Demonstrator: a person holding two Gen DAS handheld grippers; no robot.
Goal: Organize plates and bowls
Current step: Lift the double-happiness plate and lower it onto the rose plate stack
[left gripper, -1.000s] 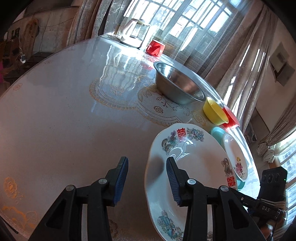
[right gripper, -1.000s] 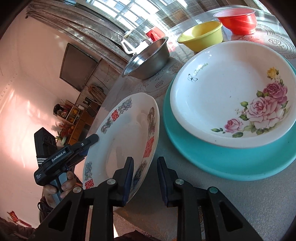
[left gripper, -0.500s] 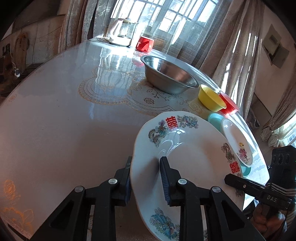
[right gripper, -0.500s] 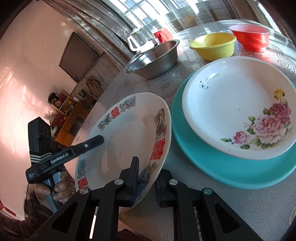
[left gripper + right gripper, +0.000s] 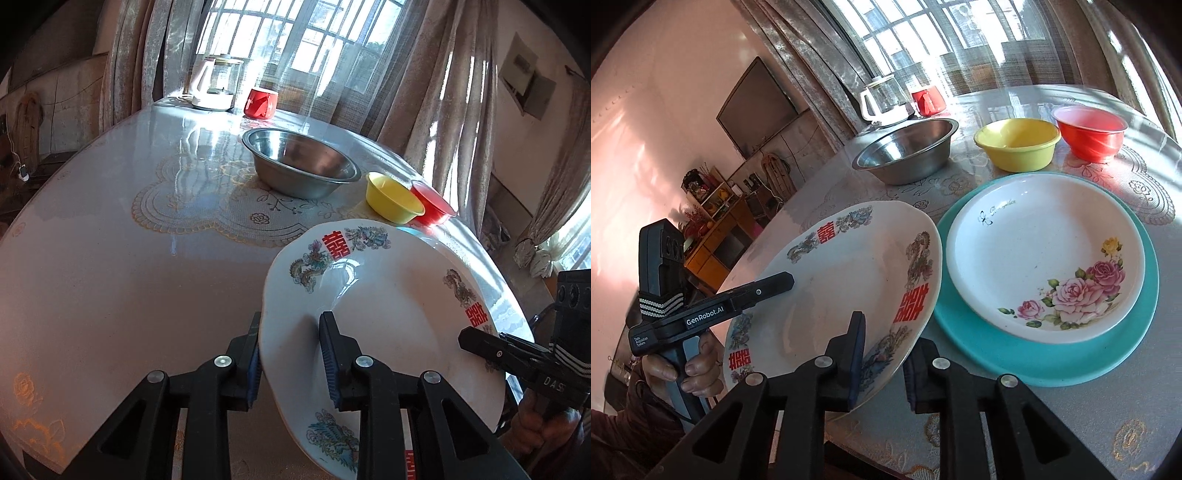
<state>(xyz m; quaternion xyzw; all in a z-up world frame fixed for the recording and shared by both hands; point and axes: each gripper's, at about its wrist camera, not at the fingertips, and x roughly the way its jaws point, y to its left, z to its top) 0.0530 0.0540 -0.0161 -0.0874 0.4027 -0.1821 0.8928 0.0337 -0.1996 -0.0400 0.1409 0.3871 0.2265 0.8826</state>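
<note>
A white plate with red characters and dragon motifs (image 5: 388,295) (image 5: 842,280) is held tilted above the table, between both grippers. My left gripper (image 5: 291,321) is shut on its left rim, one pad above and one below. My right gripper (image 5: 884,336) clamps the opposite rim, its jaws easing open slightly with the rim still pressed between the pads. To the right, a white rose plate (image 5: 1045,254) lies on a teal plate (image 5: 1108,354).
A steel bowl (image 5: 301,162), a yellow bowl (image 5: 393,199) and a red bowl (image 5: 434,205) stand beyond the plates. A glass kettle (image 5: 216,86) and a red cup (image 5: 260,103) sit at the table's far edge. A person's hand (image 5: 698,373) grips the left handle.
Both grippers closed onto opposite rims of the dragon plate. The plate has risen off the table and tilted.
</note>
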